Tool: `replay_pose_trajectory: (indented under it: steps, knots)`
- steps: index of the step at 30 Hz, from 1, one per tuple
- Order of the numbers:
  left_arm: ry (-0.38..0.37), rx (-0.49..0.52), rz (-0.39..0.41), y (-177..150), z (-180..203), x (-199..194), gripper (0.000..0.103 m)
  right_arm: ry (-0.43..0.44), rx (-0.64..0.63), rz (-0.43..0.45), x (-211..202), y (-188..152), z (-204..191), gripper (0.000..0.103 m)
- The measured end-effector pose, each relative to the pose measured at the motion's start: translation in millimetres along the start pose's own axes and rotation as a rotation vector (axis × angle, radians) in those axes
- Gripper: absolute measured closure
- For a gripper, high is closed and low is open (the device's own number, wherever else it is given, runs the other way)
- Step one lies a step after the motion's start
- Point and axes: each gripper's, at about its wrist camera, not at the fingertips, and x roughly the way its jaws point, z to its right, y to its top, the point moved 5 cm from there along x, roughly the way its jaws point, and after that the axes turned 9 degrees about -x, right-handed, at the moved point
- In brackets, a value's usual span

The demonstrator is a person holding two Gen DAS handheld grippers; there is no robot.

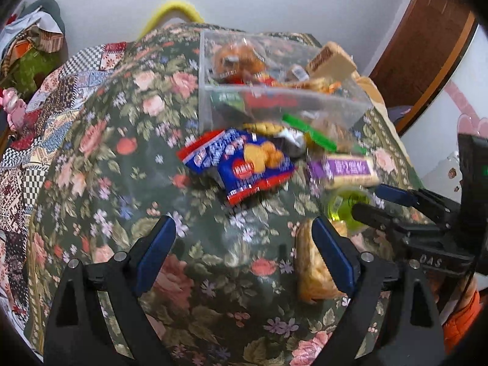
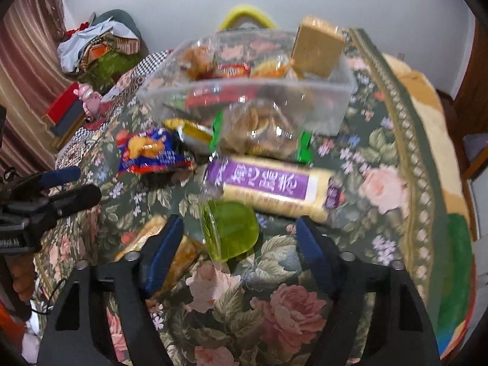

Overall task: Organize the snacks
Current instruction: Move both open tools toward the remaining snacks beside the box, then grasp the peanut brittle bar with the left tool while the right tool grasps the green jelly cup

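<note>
From the left wrist we list: a clear plastic bin at the far side of the floral-covered worktop, already holding several snacks, so the sorting is part done. Left out in front of it are a blue-and-red packet, a purple-labelled biscuit roll, a green jelly cup and a golden pastry pack at the near right. Our left gripper has its jaws wide apart over bare cloth, holding nothing. From the right wrist: the same bin, a bag of biscuits with green ends leaning against it, and the roll, lying flat with its long axis left to right. The right gripper has jaws apart, the jelly cup between them, unclamped. We judge most loose items remain.
</note>
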Motion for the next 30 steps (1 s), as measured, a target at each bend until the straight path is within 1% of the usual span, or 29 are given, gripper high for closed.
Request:
replay_pose_trajectory:
  steps: [2,3,5,7,9,13,14,18,22,23,24,25,26,28,29,30]
  knots:
    - [0.005,0.010,-0.009,-5,3,5,0.011,0.026,0.014,-0.011,5,-2,2,0.037]
    - [0.005,0.012,-0.014,-7,4,7,0.011,0.033,0.017,-0.016,8,-2,3,0.041]
    - [-0.001,0.019,-0.026,-10,9,11,0.011,0.052,0.021,-0.023,11,-3,4,0.046]
    - [-0.003,0.030,-0.039,-13,14,15,0.011,0.094,0.031,-0.022,14,-4,2,0.052]
    - [-0.003,0.034,-0.045,-15,17,17,0.011,0.122,0.037,-0.015,13,-7,1,0.063]
    - [-0.029,0.030,-0.057,-20,26,19,0.011,0.062,0.018,0.007,5,-11,2,0.063]
    - [-0.036,0.036,-0.059,-21,30,19,0.011,0.051,0.014,0.012,3,-13,4,0.065]
    - [-0.055,0.051,-0.067,-25,42,20,0.011,0.006,0.022,0.029,-13,-22,15,0.065]
    - [-0.066,0.079,-0.089,-35,55,29,0.013,-0.021,0.038,0.047,-24,-26,26,0.065]
    - [-0.066,0.087,-0.087,-36,57,30,0.014,-0.023,0.043,0.048,-27,-27,28,0.065]
    - [-0.065,0.096,-0.081,-37,59,31,0.021,-0.026,0.049,0.052,-30,-29,31,0.065]
    - [-0.062,0.107,-0.076,-39,62,32,0.030,-0.029,0.053,0.054,-32,-30,32,0.065]
    - [-0.058,0.112,-0.076,-40,63,34,0.035,-0.034,0.054,0.055,-32,-29,32,0.065]
    - [-0.067,0.104,-0.092,-42,64,39,0.051,-0.045,0.058,0.058,-34,-29,34,0.065]
    - [-0.076,0.096,-0.102,-43,64,41,0.055,-0.047,0.059,0.059,-35,-29,34,0.065]
    - [-0.076,0.095,-0.105,-44,64,42,0.056,-0.049,0.059,0.061,-36,-29,34,0.065]
